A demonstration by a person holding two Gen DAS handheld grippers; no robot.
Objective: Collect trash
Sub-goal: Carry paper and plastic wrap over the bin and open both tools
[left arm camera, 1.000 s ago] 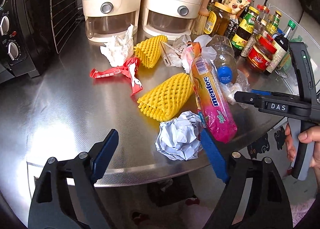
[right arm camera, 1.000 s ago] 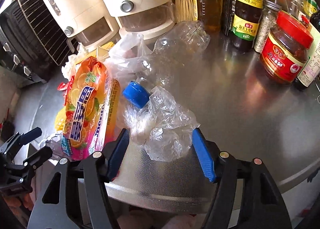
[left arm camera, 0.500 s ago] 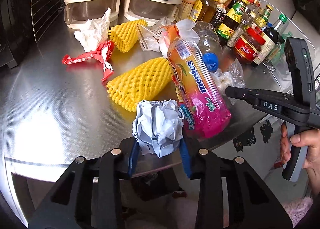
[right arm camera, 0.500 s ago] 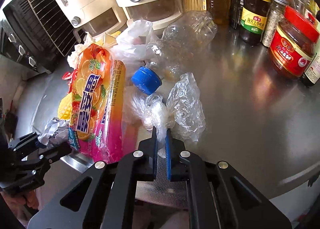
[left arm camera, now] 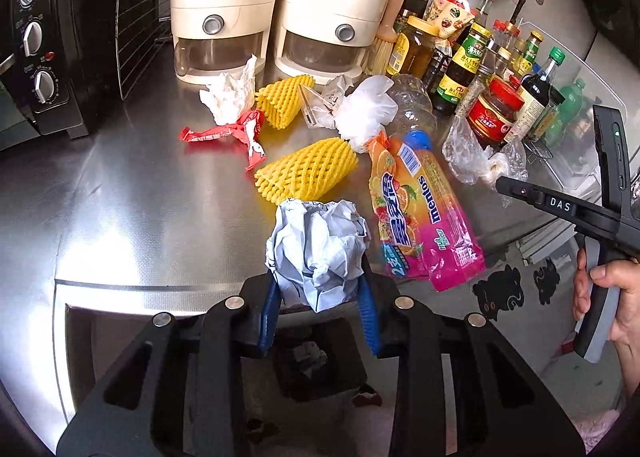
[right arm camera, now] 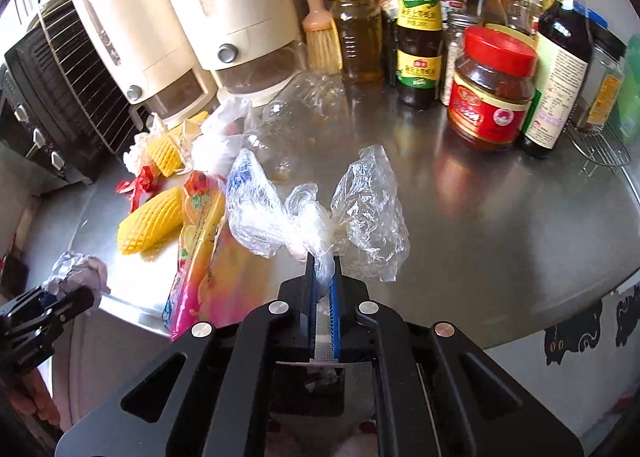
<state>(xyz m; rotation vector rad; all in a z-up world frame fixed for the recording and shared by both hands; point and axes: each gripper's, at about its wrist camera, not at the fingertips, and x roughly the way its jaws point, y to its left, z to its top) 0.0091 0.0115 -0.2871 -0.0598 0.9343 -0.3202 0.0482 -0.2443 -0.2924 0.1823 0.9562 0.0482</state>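
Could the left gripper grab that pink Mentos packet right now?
Probably not: the left gripper is shut on the crumpled paper ball, so its jaws are full, though the Mentos packet lies uncovered right beside it.

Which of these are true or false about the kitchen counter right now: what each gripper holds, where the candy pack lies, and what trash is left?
1. The left gripper is shut on the crumpled ball of pale grey paper. True.
2. The right gripper is open and holds nothing. False: it is shut on the crinkled clear plastic film.
3. The long pink and orange Mentos candy pack lies on the steel counter, with one end past the front edge. True.
4. Only one yellow foam fruit net is on the counter. False: there are two, the near yellow net and the far yellow net.
5. The red torn wrapper lies on the counter, in neither gripper. True.
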